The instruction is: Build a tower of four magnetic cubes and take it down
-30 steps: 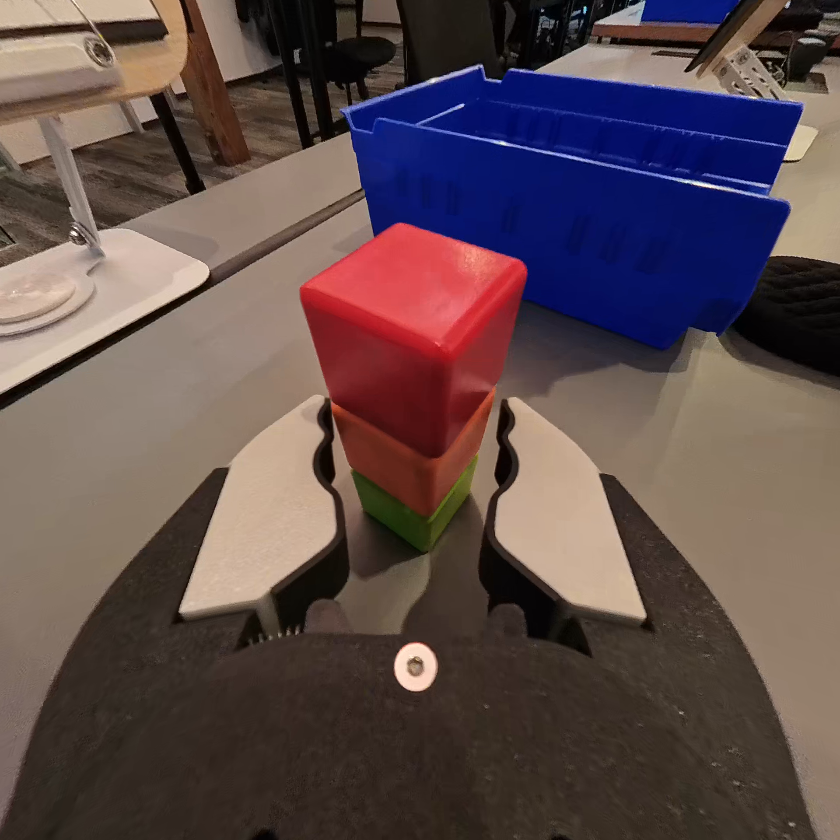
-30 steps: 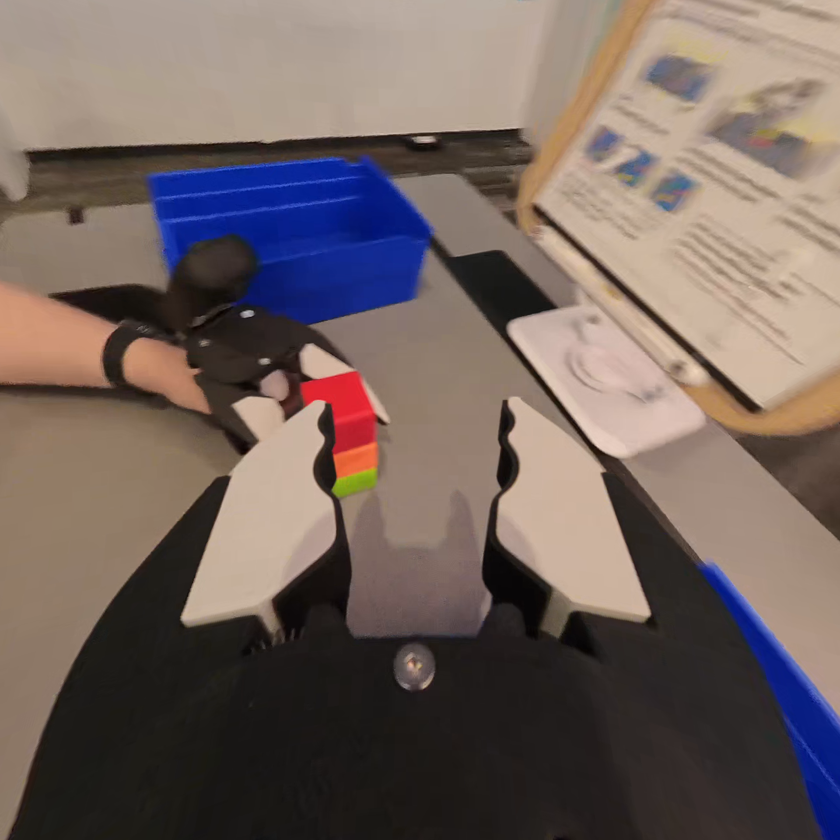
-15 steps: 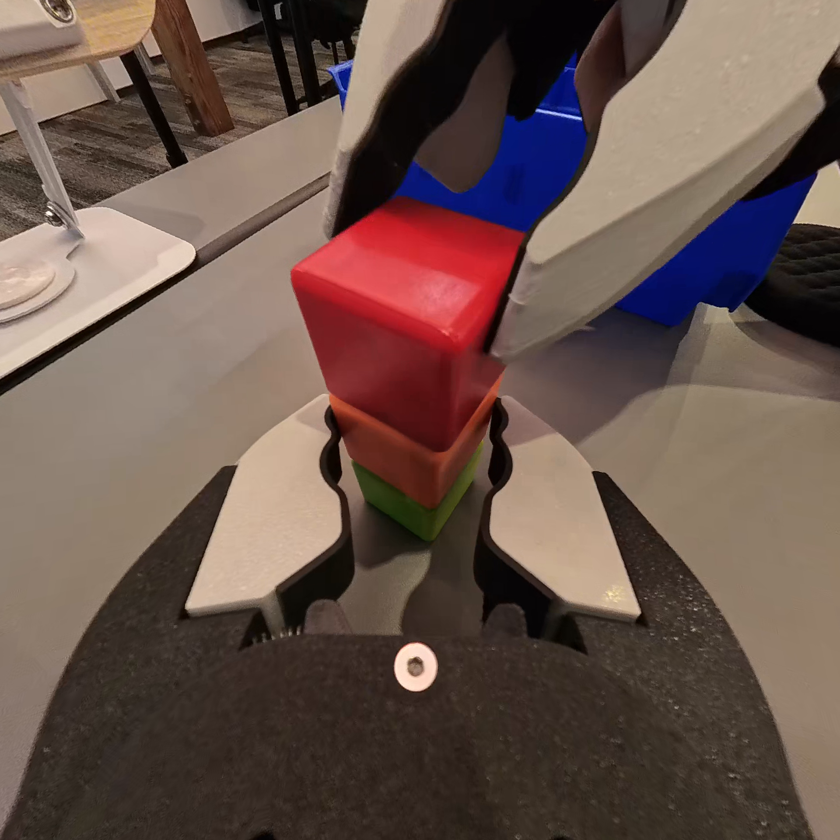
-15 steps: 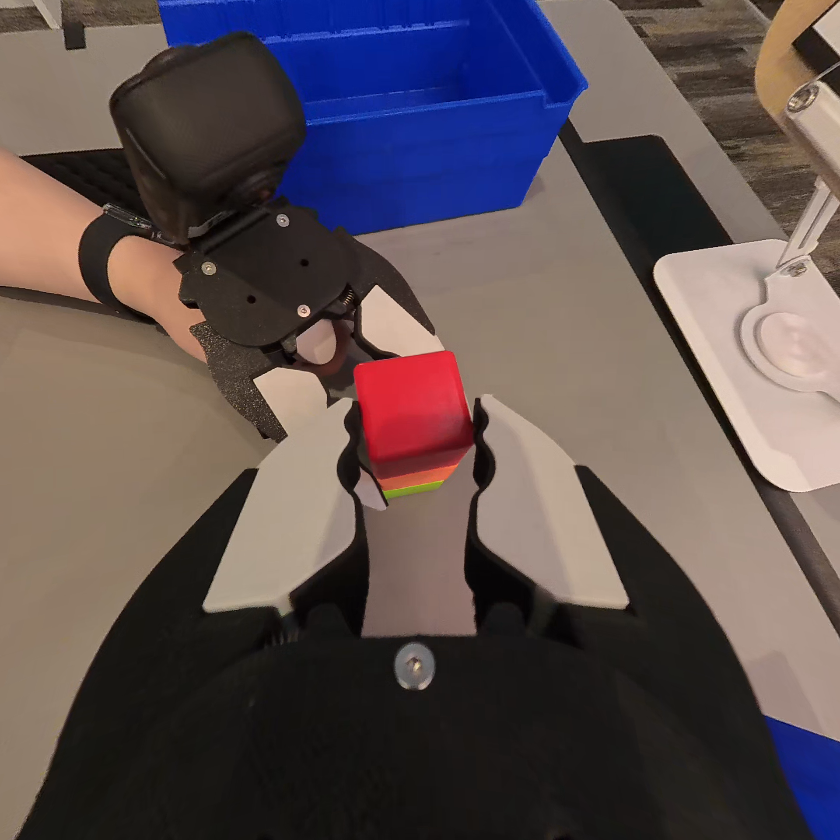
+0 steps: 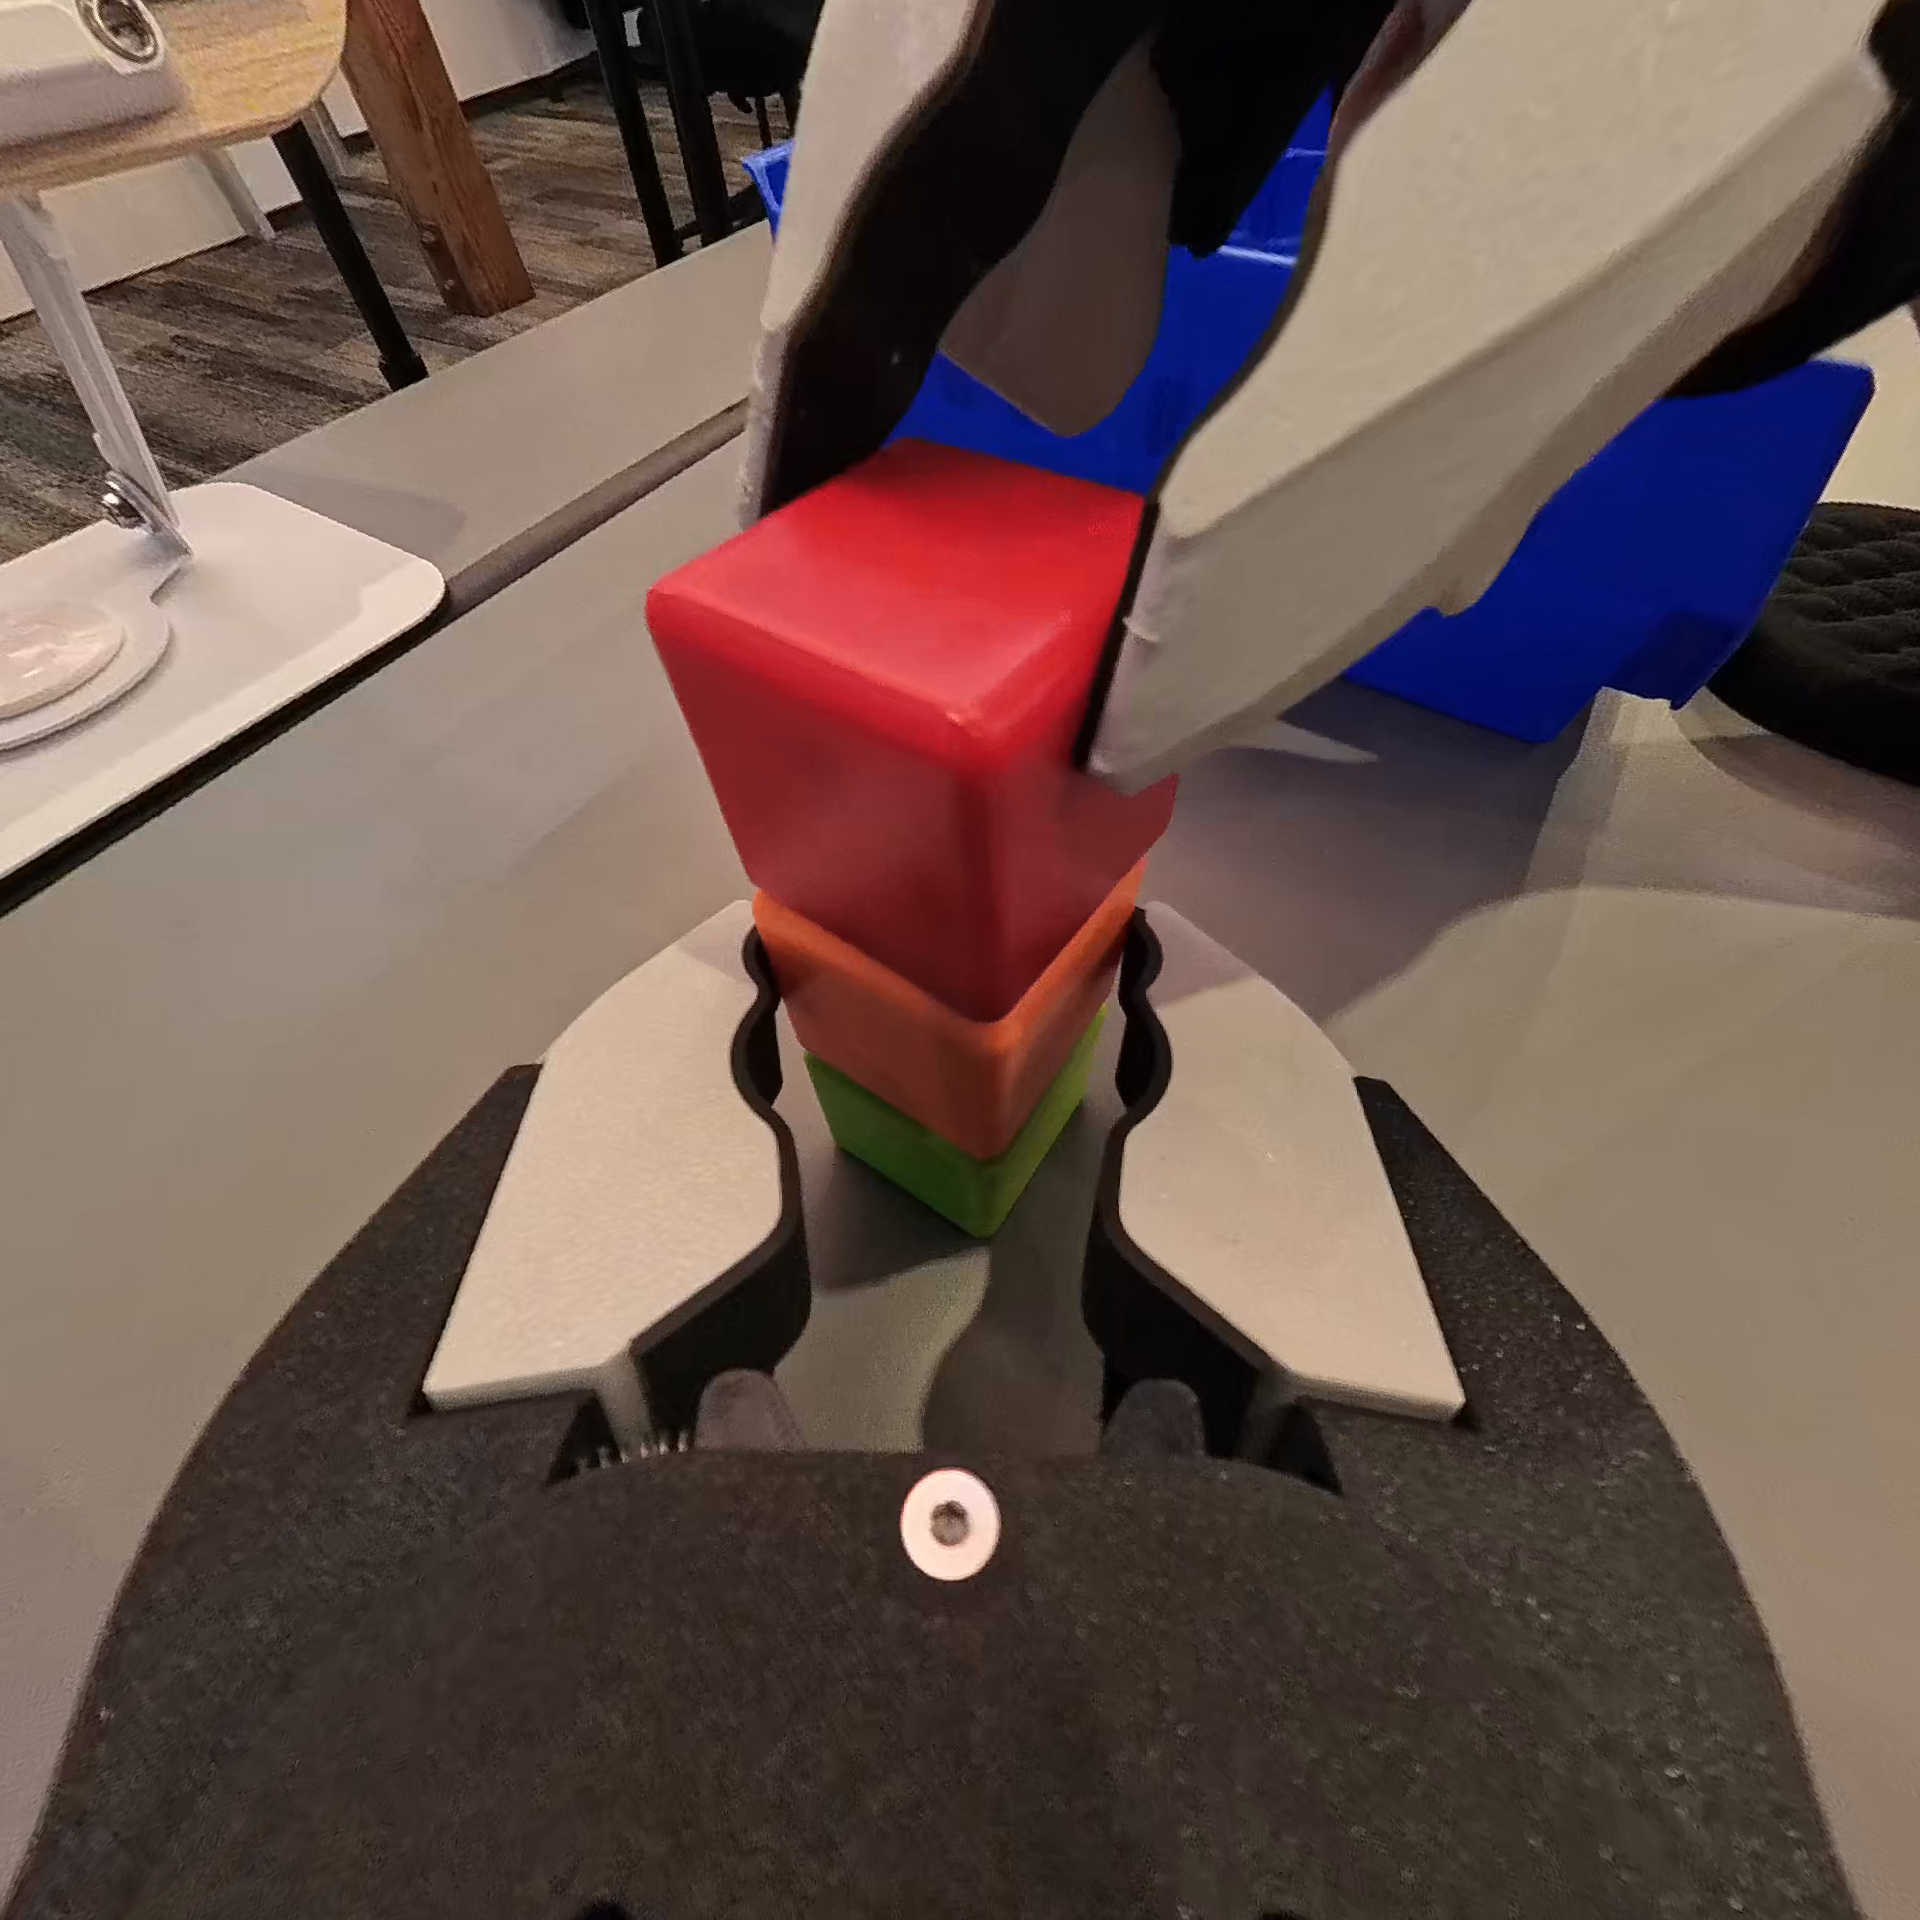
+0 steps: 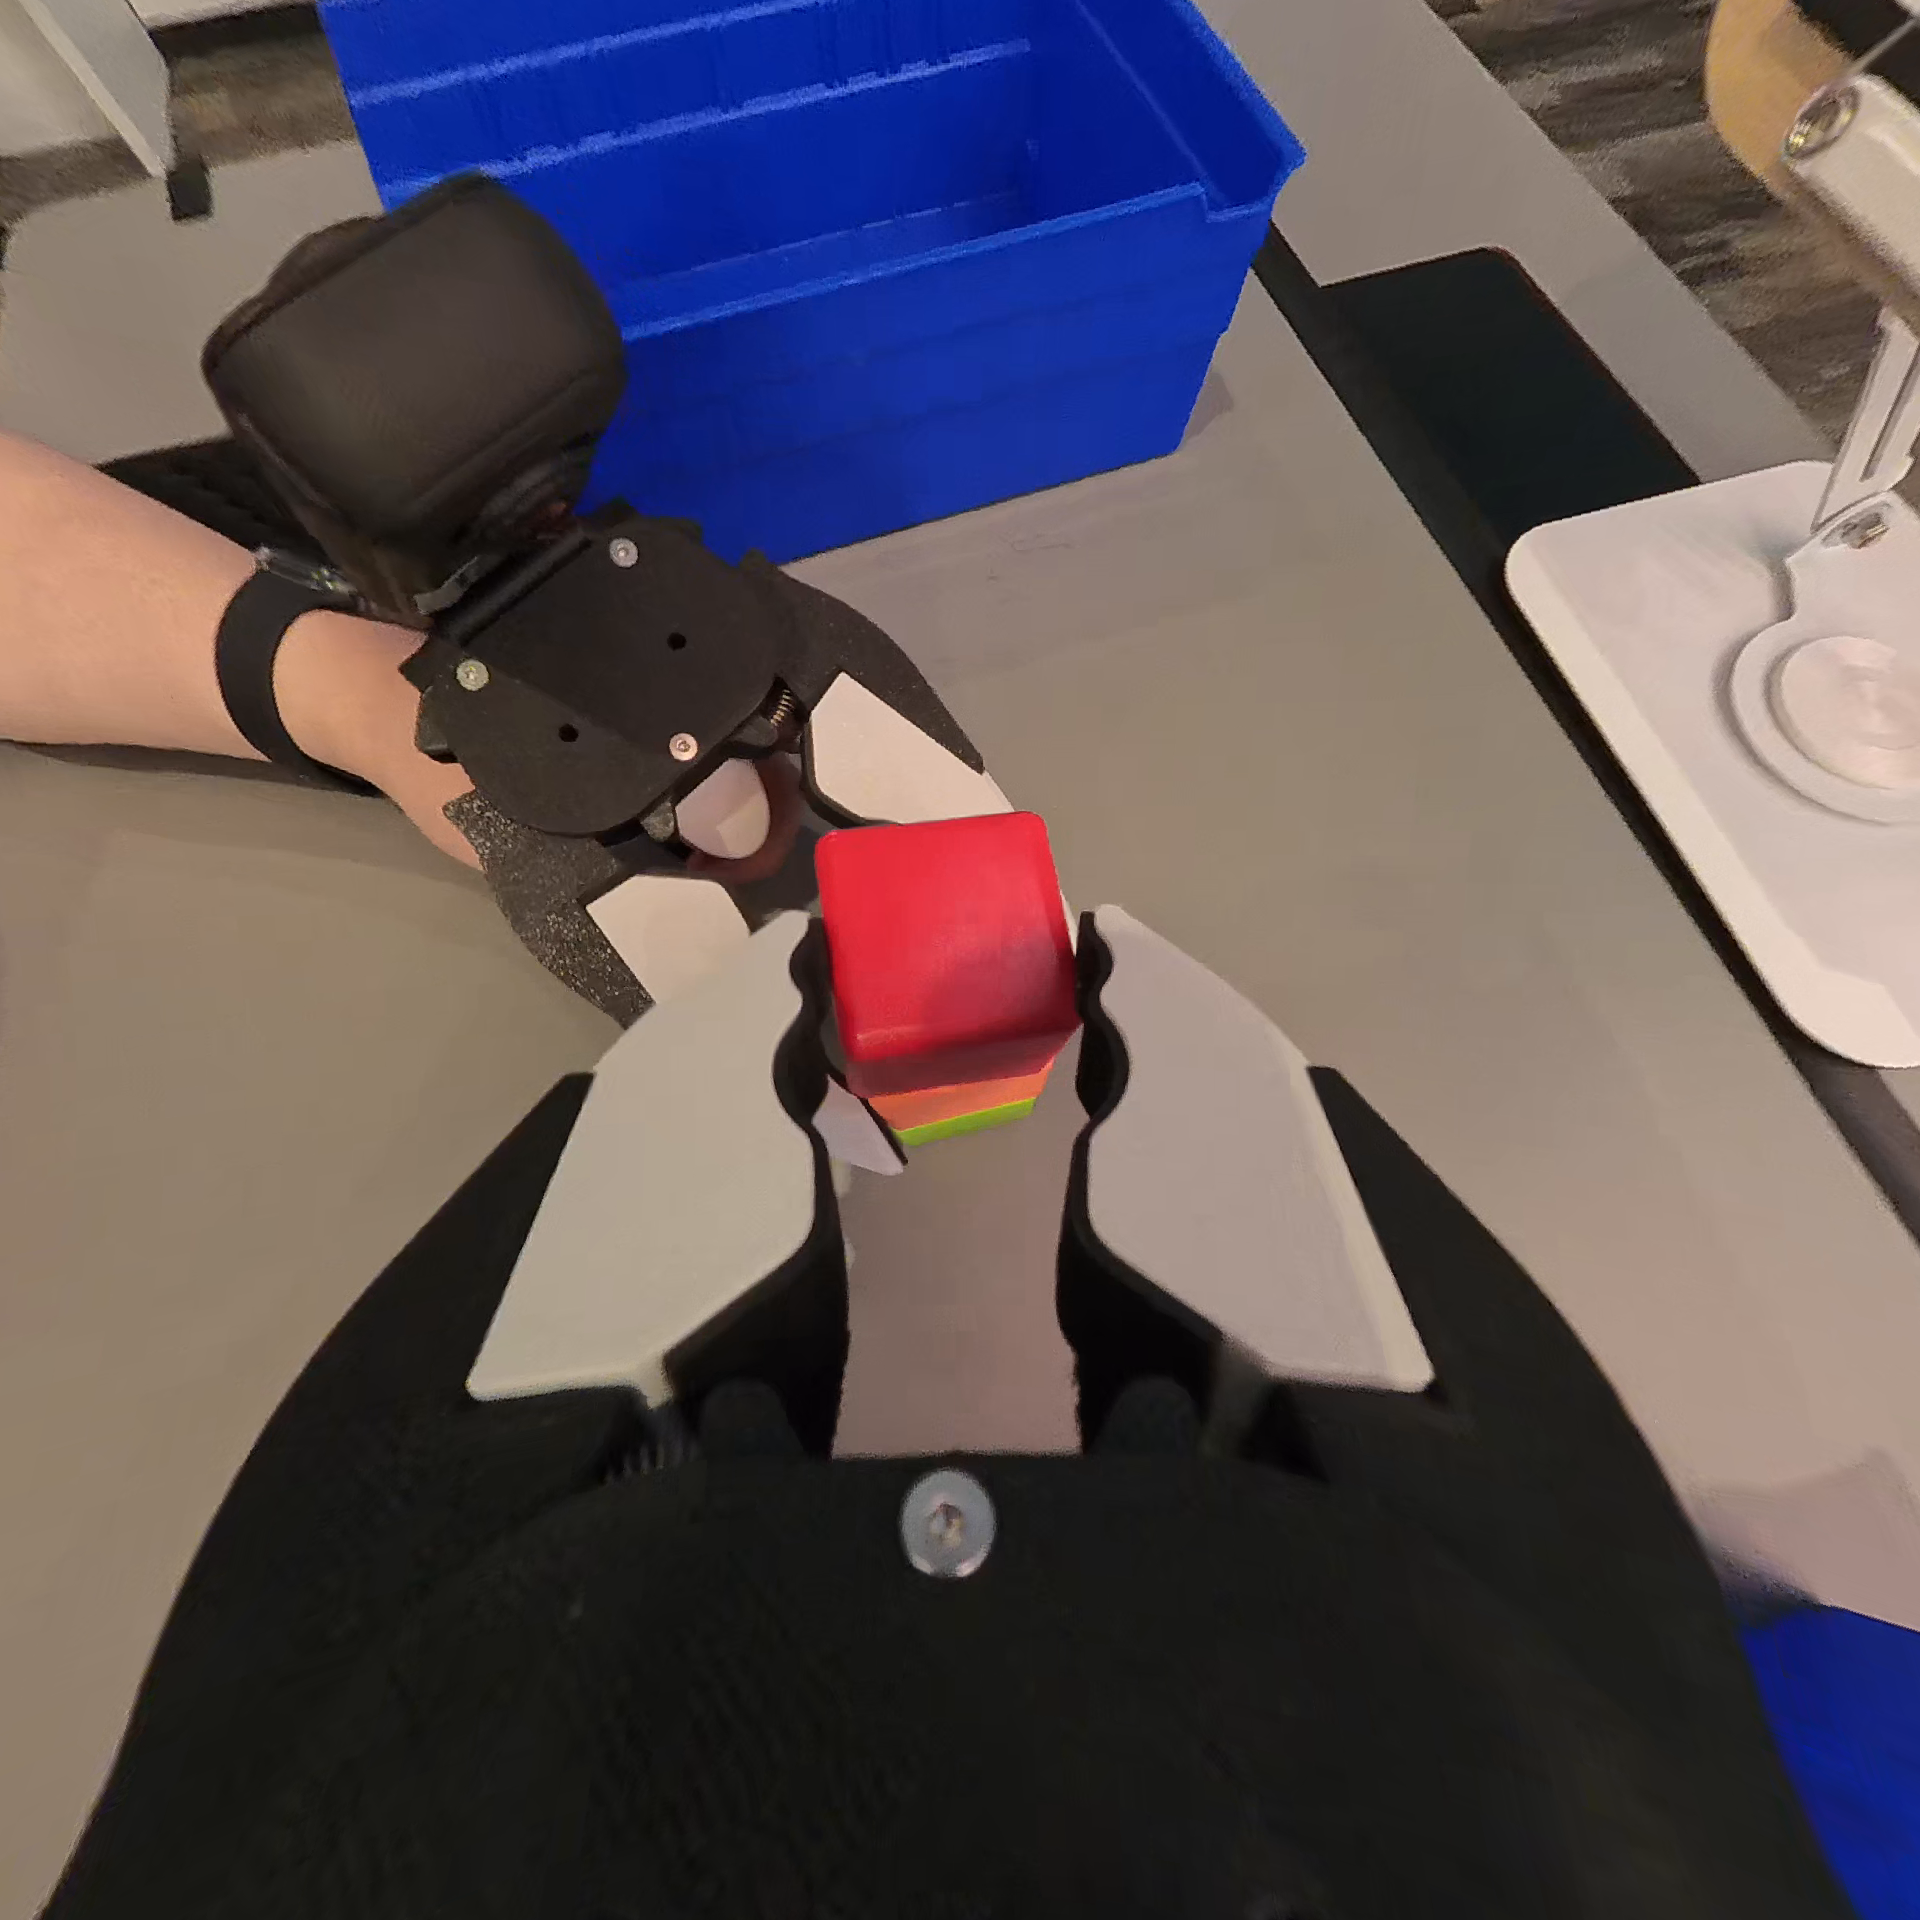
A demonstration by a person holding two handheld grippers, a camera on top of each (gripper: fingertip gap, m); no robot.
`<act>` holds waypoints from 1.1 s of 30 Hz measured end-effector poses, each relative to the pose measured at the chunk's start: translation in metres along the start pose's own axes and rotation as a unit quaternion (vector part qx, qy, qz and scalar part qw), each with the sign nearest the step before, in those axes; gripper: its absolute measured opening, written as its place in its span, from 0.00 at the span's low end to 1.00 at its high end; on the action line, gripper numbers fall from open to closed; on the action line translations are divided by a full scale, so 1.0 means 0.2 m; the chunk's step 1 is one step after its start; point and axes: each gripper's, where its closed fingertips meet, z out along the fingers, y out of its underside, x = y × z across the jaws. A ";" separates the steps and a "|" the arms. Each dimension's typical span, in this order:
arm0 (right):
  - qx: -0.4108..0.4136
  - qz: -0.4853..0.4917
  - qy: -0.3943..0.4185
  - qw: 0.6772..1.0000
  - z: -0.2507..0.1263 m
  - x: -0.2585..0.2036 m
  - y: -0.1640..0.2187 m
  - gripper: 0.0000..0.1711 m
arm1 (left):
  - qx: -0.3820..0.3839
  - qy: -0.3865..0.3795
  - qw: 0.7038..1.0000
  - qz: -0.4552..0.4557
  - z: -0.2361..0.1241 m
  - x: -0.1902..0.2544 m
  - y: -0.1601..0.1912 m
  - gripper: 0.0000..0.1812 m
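right gripper [image 6: 940,1023] now pinching red cube [image 6: 940,935] | left gripper [image 5: 945,1049] jaws clamp orange cube [image 5: 940,1049], bracing stack | takedown starting

Three stacked cubes, one red cube [image 5: 914,717], one orange cube [image 5: 935,1049], one green cube [image 5: 951,1153], two grippers, left gripper [image 5: 945,1029], right gripper [image 6: 940,997], one blue bin [image 6: 831,260], one white stand base [image 6: 1714,748]

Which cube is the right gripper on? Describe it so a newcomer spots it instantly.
Find the blue bin on the grey table; just in front of it stands a three-cube stack. The right gripper closes on the red cube at the top, above the orange cube and green cube.
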 end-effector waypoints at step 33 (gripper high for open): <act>-0.109 0.116 0.222 0.962 -0.57 0.86 0.94 0.30 | -0.004 0.009 1.000 -0.006 0.00 0.00 0.01 0.35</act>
